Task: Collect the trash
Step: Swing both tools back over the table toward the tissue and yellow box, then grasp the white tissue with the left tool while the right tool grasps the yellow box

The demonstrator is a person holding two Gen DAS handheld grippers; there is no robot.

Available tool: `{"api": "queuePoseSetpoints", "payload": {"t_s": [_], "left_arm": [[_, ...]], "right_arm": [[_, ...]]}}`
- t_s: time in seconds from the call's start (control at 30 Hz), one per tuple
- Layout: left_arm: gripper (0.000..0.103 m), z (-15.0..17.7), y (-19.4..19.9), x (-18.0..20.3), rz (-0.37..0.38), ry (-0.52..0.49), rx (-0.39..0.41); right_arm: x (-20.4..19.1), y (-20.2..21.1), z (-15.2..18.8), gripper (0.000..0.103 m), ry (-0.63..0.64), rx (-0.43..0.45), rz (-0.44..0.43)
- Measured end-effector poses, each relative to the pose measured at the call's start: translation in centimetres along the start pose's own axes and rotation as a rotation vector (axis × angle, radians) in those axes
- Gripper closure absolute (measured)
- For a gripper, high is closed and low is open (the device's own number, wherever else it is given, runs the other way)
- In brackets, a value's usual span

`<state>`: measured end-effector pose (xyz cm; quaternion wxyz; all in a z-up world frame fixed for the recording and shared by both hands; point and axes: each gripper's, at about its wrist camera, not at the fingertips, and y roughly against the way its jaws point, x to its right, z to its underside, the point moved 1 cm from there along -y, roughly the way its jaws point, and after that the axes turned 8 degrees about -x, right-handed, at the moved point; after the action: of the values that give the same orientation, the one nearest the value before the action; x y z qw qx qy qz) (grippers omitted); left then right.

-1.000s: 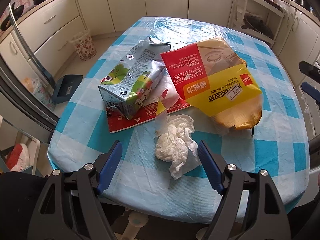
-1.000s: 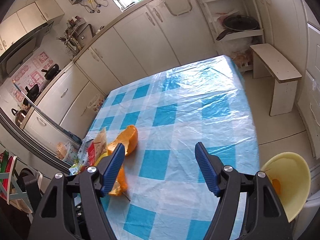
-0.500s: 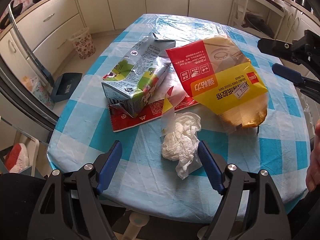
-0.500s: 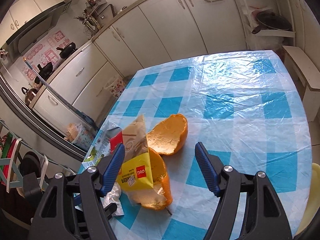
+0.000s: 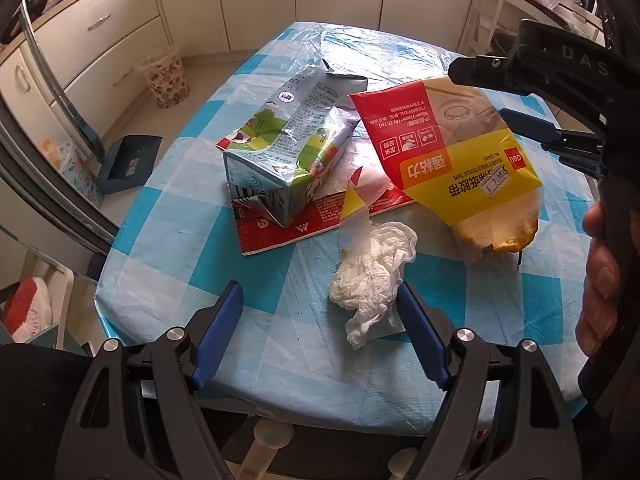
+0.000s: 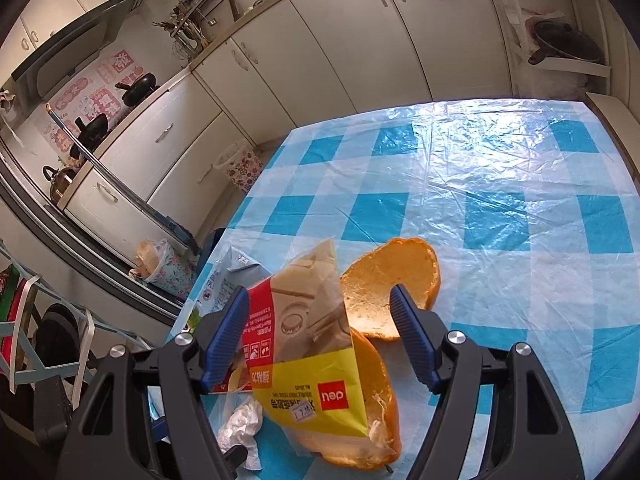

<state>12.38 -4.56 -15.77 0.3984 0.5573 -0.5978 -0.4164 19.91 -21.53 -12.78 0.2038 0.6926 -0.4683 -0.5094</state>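
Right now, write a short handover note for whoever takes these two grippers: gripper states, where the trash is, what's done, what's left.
Left gripper: open, empty, low at the near table edge, crumpled tissue just ahead by its right finger.
Right gripper: open, empty, above the red-and-yellow tape package.
Trash, all on the checked table: milk carton lying on a red wrapper; the package leans over orange peel, with more peel under it.
Done: nothing gripped.
Left: pick up every piece. A floral bin stands on the floor by the cabinets.
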Motion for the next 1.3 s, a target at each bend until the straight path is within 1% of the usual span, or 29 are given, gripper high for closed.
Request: {"api": "queuePoseSetpoints", "payload": {"t_s": [0.07, 0.1, 0.13, 0.17, 0.23, 0.27, 0.33, 0.43, 0.5, 0.63, 0.73, 0.83, 0.9, 0.93, 0.97, 1.0, 1.03, 1.2, 1.27, 1.3], "left_arm": [[0.028, -0.1, -0.1, -0.4, 0.006, 0.009, -0.003], [0.028, -0.1, -0.1, -0.6, 0.009, 0.015, -0.006], [0.028, -0.2, -0.2, -0.8, 0.013, 0.020, -0.009], [0.028, -0.2, -0.2, -1.0, 0.018, 0.026, -0.010], [0.028, -0.3, -0.3, -1.3, 0.027, 0.036, -0.012], [0.028, -0.3, -0.3, -1.3, 0.029, 0.038, -0.013], [0.028, -0.4, -0.3, -1.3, 0.034, 0.040, -0.013], [0.028, -0.3, -0.3, -1.0, 0.032, 0.028, -0.011], [0.028, -0.3, -0.4, -0.7, 0.029, 0.017, -0.013], [0.028, -0.1, -0.3, -0.2, 0.028, -0.002, -0.003], [0.028, 0.1, 0.0, 0.3, 0.018, -0.022, 0.010], [0.028, 0.3, 0.0, 0.8, 0.018, -0.033, 0.010], [0.028, 0.4, -0.2, 1.1, 0.011, -0.042, 0.006], [0.028, 0.5, -0.2, 1.2, 0.006, -0.043, 0.004], [0.028, 0.5, -0.4, 1.2, 0.003, -0.042, 0.002], [0.028, 0.5, -0.4, 1.2, 0.000, -0.040, 0.000], [0.028, 0.5, -0.4, 1.2, -0.002, -0.037, 0.000], [0.028, 0.8, -0.4, 1.2, -0.014, -0.046, 0.007], [0.028, 0.9, -0.4, 1.1, -0.014, -0.051, 0.009], [0.029, 0.9, -0.4, 1.1, -0.011, -0.051, 0.010]], "right_arm": [[0.0, -0.8, -0.1, 0.034, 0.002, -0.018, 0.016], [0.0, -1.1, -0.1, 0.038, 0.005, -0.022, 0.013], [0.0, -1.3, -0.1, 0.050, 0.009, -0.024, 0.008], [-0.2, -1.5, 0.0, 0.057, 0.018, -0.031, 0.003], [-0.5, -1.3, 0.0, 0.076, 0.038, -0.029, -0.008], [-0.6, -1.1, 0.0, 0.081, 0.044, -0.023, -0.016], [-0.8, -0.1, 0.0, 0.086, 0.053, 0.005, -0.035], [-0.6, 1.7, -0.4, 0.089, 0.040, 0.056, -0.094], [-0.4, 2.8, -0.6, 0.093, 0.033, 0.090, -0.125], [0.4, 5.2, -0.9, 0.093, 0.004, 0.157, -0.166], [1.4, 7.4, -0.9, 0.095, -0.011, 0.209, -0.173], [2.7, 8.9, -0.6, 0.095, -0.036, 0.226, -0.175], [3.7, 8.9, -0.3, 0.095, -0.052, 0.193, -0.179], [4.1, 8.6, -0.1, 0.089, -0.062, 0.166, -0.169], [4.3, 8.1, 0.2, 0.081, -0.072, 0.144, -0.153], [4.5, 7.7, 0.5, 0.059, -0.076, 0.127, -0.141], [4.4, 7.0, 0.7, 0.048, -0.075, 0.105, -0.124], [3.1, 3.1, 1.4, 0.048, -0.044, -0.042, -0.049], [2.8, 1.9, 1.7, 0.049, -0.048, -0.079, -0.061], [2.9, 1.7, 1.8, 0.060, -0.048, -0.089, -0.075]]}}
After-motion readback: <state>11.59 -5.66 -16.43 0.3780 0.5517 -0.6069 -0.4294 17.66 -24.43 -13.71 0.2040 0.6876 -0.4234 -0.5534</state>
